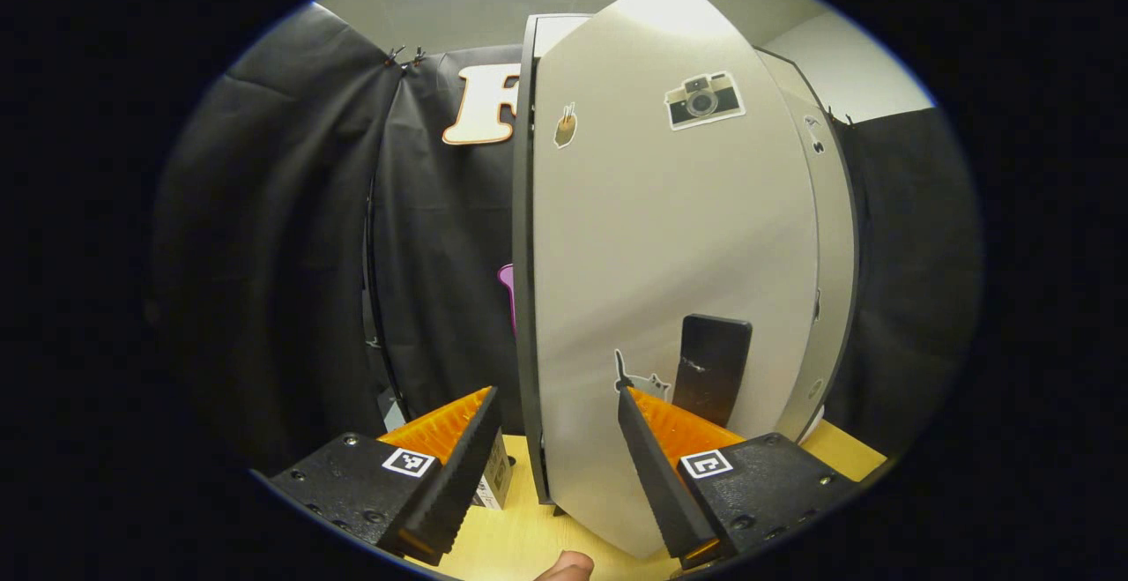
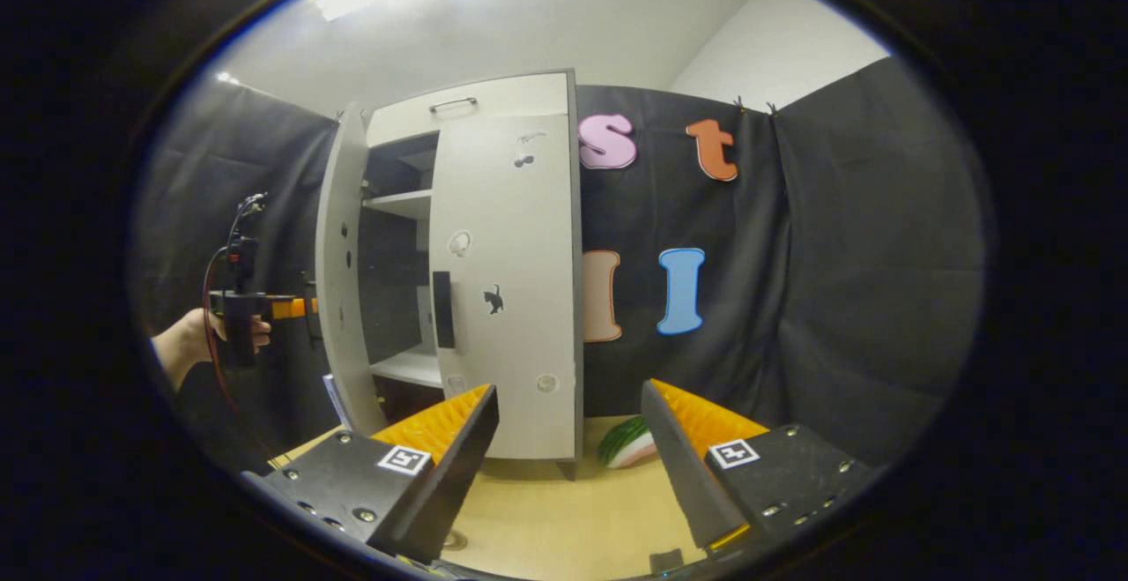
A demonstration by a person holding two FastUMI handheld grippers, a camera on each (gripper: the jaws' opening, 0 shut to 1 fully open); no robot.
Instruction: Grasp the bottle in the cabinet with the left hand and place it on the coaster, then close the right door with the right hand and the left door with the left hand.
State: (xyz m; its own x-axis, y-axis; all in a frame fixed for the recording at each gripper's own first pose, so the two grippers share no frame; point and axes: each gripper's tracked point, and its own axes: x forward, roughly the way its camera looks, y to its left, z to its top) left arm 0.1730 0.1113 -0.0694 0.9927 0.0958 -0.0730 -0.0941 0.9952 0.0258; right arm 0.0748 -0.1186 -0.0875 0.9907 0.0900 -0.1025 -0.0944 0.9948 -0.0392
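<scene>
Left gripper point(image 1: 555, 466): we see its jaws apart, straddling the left door's point(image 1: 670, 281) edge.
Right gripper point(image 2: 568, 466): jaws apart, empty.
Right door point(image 2: 507, 281): closed.

I see a light wooden tabletop point(image 2: 564, 510) that carries a tall pale cabinet point(image 2: 520, 299), which stands on it toward the back. On the tabletop just to the right of the cabinet's foot lies a green striped thing like a watermelon slice point(image 2: 627, 444). In the left gripper view a small box point(image 1: 495, 475) stands on the tabletop beside the cabinet's base.
</scene>
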